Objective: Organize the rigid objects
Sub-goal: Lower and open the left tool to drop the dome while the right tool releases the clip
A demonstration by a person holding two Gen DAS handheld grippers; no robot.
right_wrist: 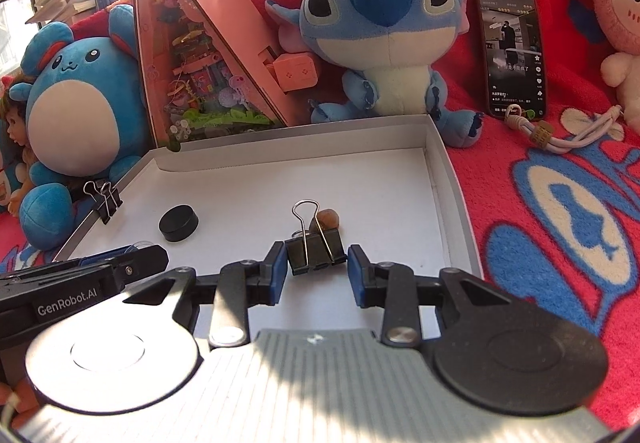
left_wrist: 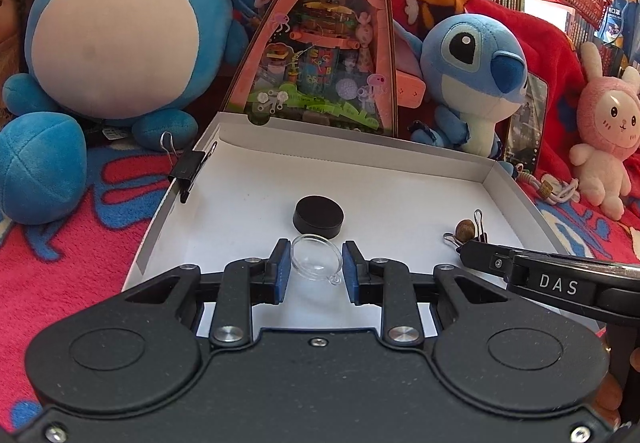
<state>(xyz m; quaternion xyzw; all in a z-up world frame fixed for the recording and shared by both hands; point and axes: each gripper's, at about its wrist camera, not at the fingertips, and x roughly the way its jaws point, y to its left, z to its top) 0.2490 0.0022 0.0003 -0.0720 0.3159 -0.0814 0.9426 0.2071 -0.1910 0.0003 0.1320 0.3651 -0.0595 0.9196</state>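
Observation:
A shallow white cardboard box (left_wrist: 400,163) (right_wrist: 436,179) lies on a red blanket. In the left wrist view my left gripper (left_wrist: 314,267) is open around a clear plastic dome (left_wrist: 316,257) on the box floor, with small gaps at both pads. A black puck (left_wrist: 319,220) (right_wrist: 178,222) lies just beyond it. In the right wrist view my right gripper (right_wrist: 316,267) is open around a black binder clip (right_wrist: 316,249); the left pad touches or nearly touches it, the right pad stands apart. A brown nut (right_wrist: 329,218) (left_wrist: 465,230) lies behind the clip.
Another binder clip (left_wrist: 188,171) (right_wrist: 105,199) is clamped on the box's left wall. Blue plush toys (left_wrist: 112,23) (right_wrist: 384,27), a pink triangular toy box (left_wrist: 320,43), a phone (right_wrist: 512,51) and a pink rabbit plush (left_wrist: 608,131) ring the box.

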